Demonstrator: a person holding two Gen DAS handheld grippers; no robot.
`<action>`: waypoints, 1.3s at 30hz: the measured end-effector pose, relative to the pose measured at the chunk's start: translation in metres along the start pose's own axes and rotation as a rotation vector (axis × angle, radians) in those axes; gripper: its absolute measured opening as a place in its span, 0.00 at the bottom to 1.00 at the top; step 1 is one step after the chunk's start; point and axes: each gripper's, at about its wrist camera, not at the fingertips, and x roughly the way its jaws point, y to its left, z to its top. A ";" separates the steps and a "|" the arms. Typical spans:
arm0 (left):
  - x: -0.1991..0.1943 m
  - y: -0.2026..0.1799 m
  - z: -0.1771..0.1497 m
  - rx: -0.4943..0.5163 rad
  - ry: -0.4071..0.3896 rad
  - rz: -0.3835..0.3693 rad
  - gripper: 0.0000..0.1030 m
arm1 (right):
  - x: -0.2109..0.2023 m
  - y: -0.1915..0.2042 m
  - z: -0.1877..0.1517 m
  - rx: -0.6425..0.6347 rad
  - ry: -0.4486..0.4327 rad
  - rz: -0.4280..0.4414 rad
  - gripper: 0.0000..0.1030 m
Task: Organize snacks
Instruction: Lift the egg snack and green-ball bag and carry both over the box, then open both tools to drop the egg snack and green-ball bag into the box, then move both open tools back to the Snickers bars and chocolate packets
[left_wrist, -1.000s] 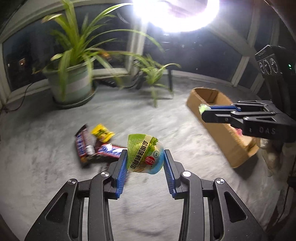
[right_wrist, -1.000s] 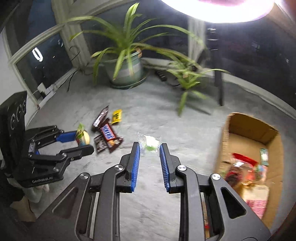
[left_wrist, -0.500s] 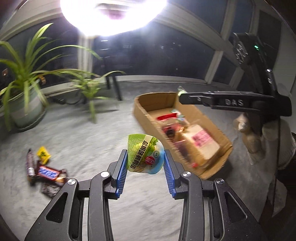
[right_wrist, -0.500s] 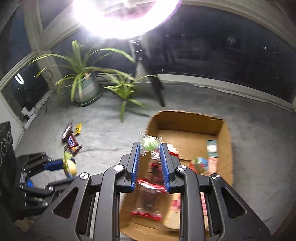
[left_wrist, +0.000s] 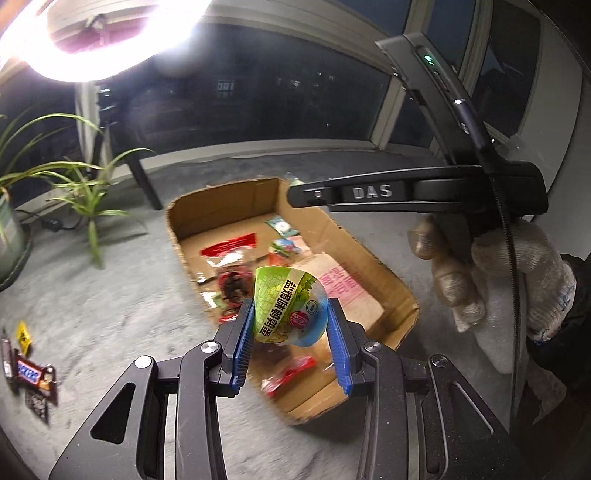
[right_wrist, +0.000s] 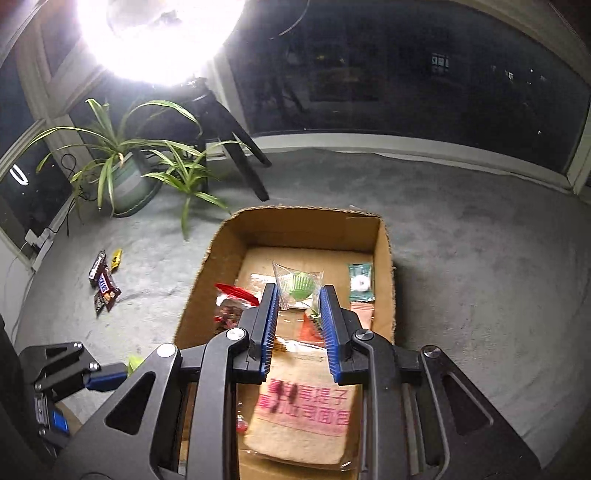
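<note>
**Both grippers loaded over the box**

My left gripper (left_wrist: 291, 325) is clamped on a green cup (left_wrist: 288, 310), its printed lid facing the camera, held above the near edge of the box (left_wrist: 369, 254). My right gripper (right_wrist: 297, 306) is pinched on a clear packet (right_wrist: 297, 284) with a green ball inside, held over the middle of the box (right_wrist: 384, 266). Inside the box lie a tan bag with pink print (right_wrist: 306, 413), a red-topped packet (right_wrist: 232, 291) and a small green wrapper (right_wrist: 361, 282). On the grey floor (right_wrist: 480, 258) to the left, well apart from the box, sit a few candy bars (right_wrist: 104, 286). A potted plant (right_wrist: 125, 170) stands beyond them by the window.
</note>
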 end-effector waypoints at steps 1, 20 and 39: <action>0.002 -0.003 0.001 0.002 0.004 0.001 0.35 | 0.001 -0.002 0.000 0.000 0.002 0.000 0.23; 0.012 -0.018 0.011 0.026 0.028 0.054 0.58 | -0.008 -0.013 -0.001 0.030 -0.026 -0.010 0.68; -0.044 0.032 -0.009 -0.052 -0.026 0.087 0.58 | -0.035 0.043 -0.002 0.027 -0.090 0.026 0.68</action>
